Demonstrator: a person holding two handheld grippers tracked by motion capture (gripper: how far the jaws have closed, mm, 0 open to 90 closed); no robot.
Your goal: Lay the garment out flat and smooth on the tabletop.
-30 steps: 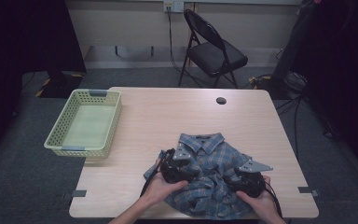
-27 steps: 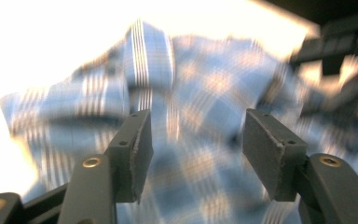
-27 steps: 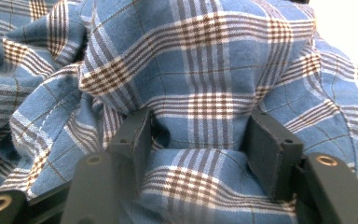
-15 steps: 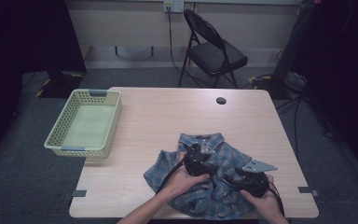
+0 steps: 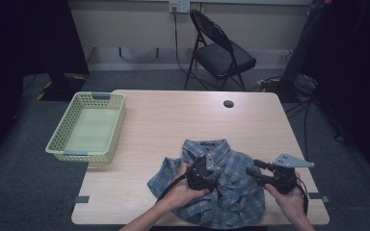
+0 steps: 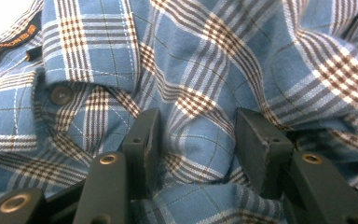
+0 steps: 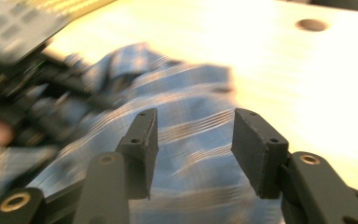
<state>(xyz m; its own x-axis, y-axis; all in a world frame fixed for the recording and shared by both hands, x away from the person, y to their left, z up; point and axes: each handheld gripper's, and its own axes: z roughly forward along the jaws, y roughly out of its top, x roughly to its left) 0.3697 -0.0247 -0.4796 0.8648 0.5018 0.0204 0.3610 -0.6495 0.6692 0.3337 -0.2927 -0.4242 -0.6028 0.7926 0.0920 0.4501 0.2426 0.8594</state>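
left tool [image 6: 193,140]: jaws spread wide, pressed down into a fold of the plaid shirt [image 5: 224,185], gripping nothing | right tool [image 7: 191,149]: released, wide apart, hovering over blurred shirt cloth | shirt: crumpled, lower centre of desk [image 5: 173,120] | writing: orange lettering on dark collar label [image 6: 9,42], upper left, unreadable

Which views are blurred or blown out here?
Right gripper view: motion-smeared shirt, table glaring. Left gripper view: sharp on plaid, top-left corner overexposed. High view: dim, room edges nearly black, basket readable.
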